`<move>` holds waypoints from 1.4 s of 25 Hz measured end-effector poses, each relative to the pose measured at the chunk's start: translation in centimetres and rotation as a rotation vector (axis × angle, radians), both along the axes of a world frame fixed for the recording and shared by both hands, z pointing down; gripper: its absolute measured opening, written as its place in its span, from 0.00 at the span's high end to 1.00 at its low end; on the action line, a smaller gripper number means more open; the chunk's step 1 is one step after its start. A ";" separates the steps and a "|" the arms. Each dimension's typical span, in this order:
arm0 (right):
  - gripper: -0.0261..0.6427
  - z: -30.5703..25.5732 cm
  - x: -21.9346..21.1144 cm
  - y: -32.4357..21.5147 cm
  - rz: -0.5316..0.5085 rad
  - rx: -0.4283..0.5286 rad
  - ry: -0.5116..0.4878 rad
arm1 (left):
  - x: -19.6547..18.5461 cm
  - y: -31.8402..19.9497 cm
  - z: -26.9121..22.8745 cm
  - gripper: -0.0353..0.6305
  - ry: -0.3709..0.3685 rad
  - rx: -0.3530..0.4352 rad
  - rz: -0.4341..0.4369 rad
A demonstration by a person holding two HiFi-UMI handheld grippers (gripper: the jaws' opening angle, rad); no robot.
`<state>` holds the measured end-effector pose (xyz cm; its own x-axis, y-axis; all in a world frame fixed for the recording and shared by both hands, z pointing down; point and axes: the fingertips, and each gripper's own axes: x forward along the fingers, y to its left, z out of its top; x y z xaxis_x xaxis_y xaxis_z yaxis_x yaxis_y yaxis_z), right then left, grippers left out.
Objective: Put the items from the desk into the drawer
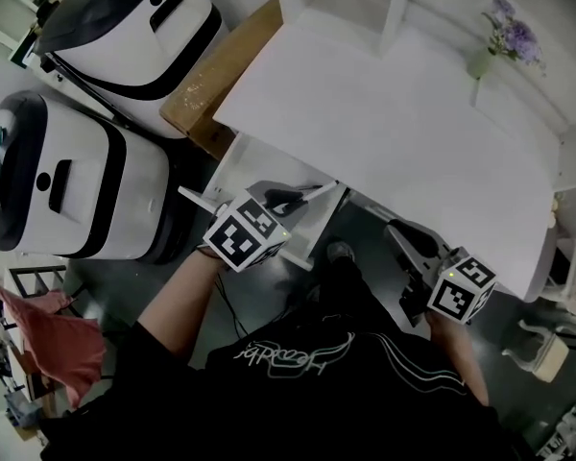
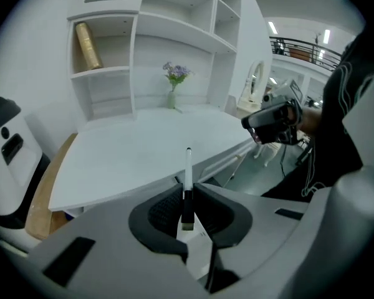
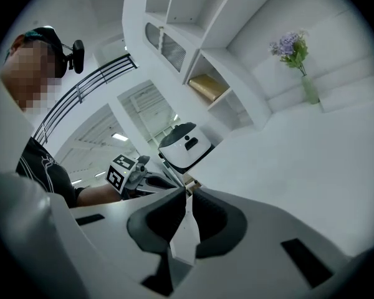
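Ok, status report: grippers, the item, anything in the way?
Left gripper shut on a pen, at the front edge of the desk. Right gripper shut, empty. Only a flower vase on the desk; nothing blocking.

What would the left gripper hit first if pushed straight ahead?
Likely the front edge of the desk, led by the pen clamped in the left gripper. Height is unclear; it might skim over the top.

White desk [image 1: 394, 133], black-and-white pen [image 2: 187, 185], purple flowers [image 1: 514, 32]
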<state>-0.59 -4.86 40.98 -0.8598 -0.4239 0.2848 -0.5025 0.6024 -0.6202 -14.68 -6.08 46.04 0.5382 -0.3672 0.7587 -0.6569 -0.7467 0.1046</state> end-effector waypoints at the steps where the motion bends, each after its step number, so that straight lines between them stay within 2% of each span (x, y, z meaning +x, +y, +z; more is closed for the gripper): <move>1: 0.87 0.2 0.0 -0.4 -0.006 -0.006 0.008 | -0.3 0.1 0.8 0.85 -0.013 -0.008 0.031; 5: 0.87 0.5 0.1 -2.9 -0.013 -0.021 0.016 | -1.8 -0.4 5.0 0.85 -0.087 -0.065 0.124; 13: 0.87 1.7 0.3 -7.4 -0.032 -0.054 0.022 | -5.1 -3.1 12.8 0.85 -0.336 -0.117 0.311; 17: 0.87 2.5 1.0 -9.4 -0.030 -0.075 0.037 | -5.1 -4.7 17.0 0.85 -0.369 -0.162 0.387; 22: 0.87 3.1 1.7 -11.6 -0.031 -0.090 0.051 | -5.0 -4.2 21.9 0.85 -0.419 -0.217 0.547; 27: 0.87 4.3 2.4 -12.7 -0.028 -0.115 0.061 | -5.4 -4.5 25.8 0.85 -0.455 -0.244 0.578; 31: 0.87 5.4 2.3 -12.7 -0.031 -0.135 0.069 | -6.2 -4.9 27.9 0.84 -0.482 -0.240 0.550; 32: 0.87 5.6 2.3 -12.6 -0.033 -0.139 0.071 | -6.5 -5.0 28.3 0.83 -0.490 -0.242 0.539; 34: 0.87 5.9 2.1 -12.4 -0.036 -0.144 0.071 | -6.8 -4.8 28.8 0.72 -0.500 -0.247 0.520; 35: 0.87 5.9 1.9 -12.3 -0.037 -0.144 0.070 | -6.8 -4.8 28.9 0.69 -0.498 -0.247 0.508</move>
<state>1.35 -17.15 46.89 -0.8499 -0.3431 0.4001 -0.5267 0.5285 -0.6658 -21.48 -10.83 74.95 0.1680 0.0477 0.9846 -0.2510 -0.9638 0.0895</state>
